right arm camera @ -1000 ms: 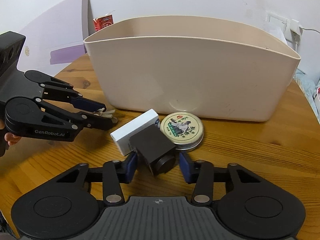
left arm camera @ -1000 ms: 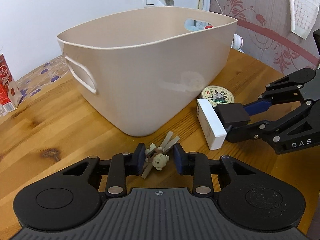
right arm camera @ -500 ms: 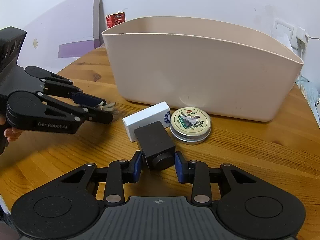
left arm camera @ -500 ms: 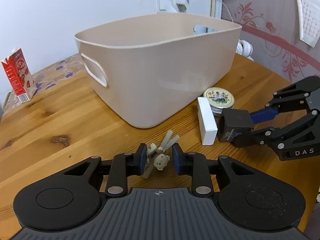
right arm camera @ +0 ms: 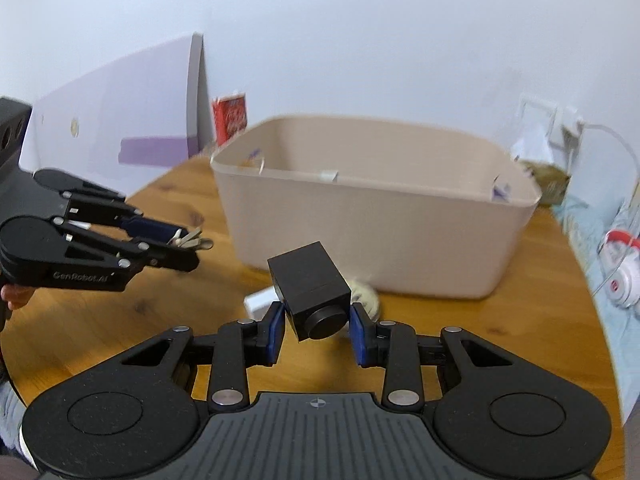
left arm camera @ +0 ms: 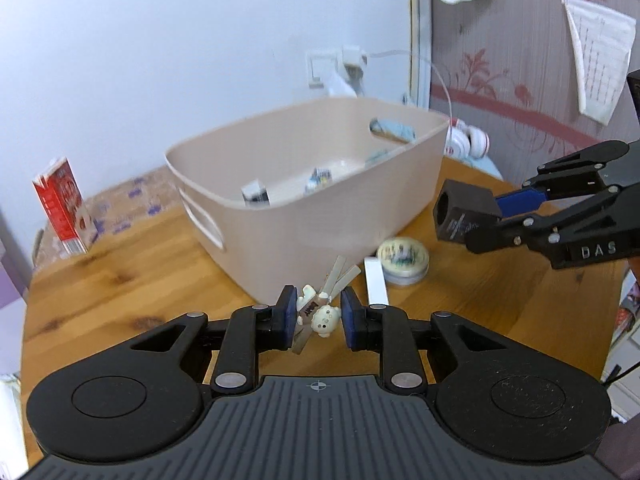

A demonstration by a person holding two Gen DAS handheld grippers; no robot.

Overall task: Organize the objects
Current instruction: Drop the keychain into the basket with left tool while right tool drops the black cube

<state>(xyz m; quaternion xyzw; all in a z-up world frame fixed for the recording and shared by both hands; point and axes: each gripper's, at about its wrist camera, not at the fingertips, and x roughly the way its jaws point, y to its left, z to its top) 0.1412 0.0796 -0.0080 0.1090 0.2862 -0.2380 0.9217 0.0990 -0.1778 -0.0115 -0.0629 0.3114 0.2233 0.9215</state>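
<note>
Your left gripper (left arm camera: 318,317) is clamping the bear-charm keychain (left arm camera: 320,312) in the air before the beige bin (left arm camera: 320,216); your right gripper (right arm camera: 318,322) is gripping the black cube (right arm camera: 310,294) aloft beside that bin.

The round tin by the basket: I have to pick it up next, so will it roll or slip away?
Probably not roll: the round tin lies flat on its base on the table. Its low, smooth-looking rim may slip between pads. It looks touching the white box, which a push might shift too.
</note>
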